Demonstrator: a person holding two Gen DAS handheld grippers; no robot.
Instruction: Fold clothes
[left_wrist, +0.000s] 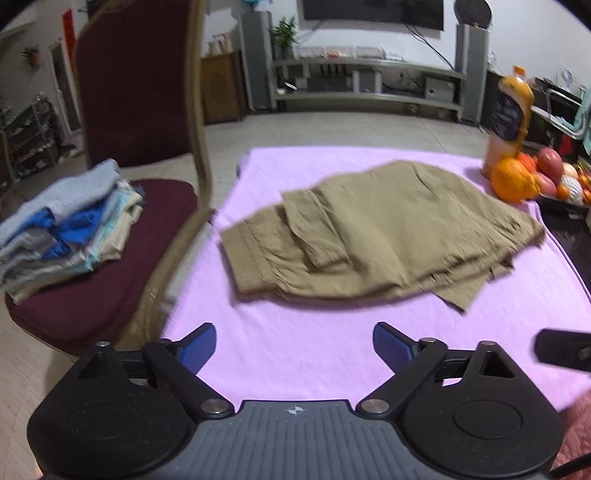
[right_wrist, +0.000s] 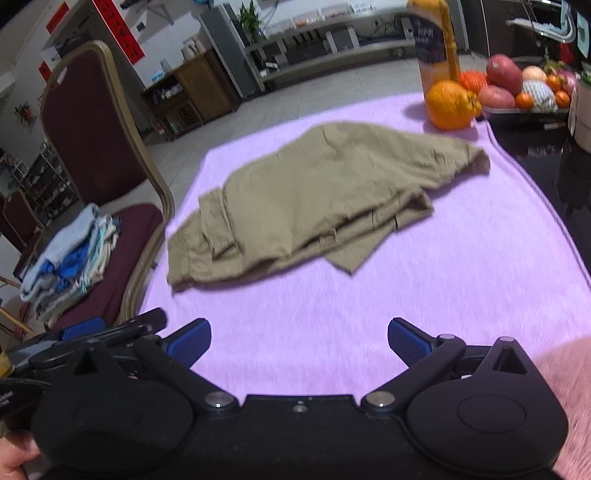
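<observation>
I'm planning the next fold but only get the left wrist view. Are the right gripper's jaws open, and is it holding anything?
Observer: The right gripper has its jaws wide open, with nothing between them.
Operator: Where is it relative to the garment?
Observer: Short of it, over bare pink cloth. The khaki garment lies ahead and untouched, with its pointed near corner closest to the jaws.

left gripper (left_wrist: 294, 349) at bottom, blue-padded fingers (left_wrist: 197, 347) spread wide, nothing between them, above pink cloth (left_wrist: 295, 362). folded khaki garment (left_wrist: 384, 236) on cloth, apart from fingers. maroon chair (left_wrist: 122, 236) at left bears stack of folded clothes (left_wrist: 70, 225). juice bottle (left_wrist: 508, 118) and orange (left_wrist: 513, 181) at far right corner.
</observation>
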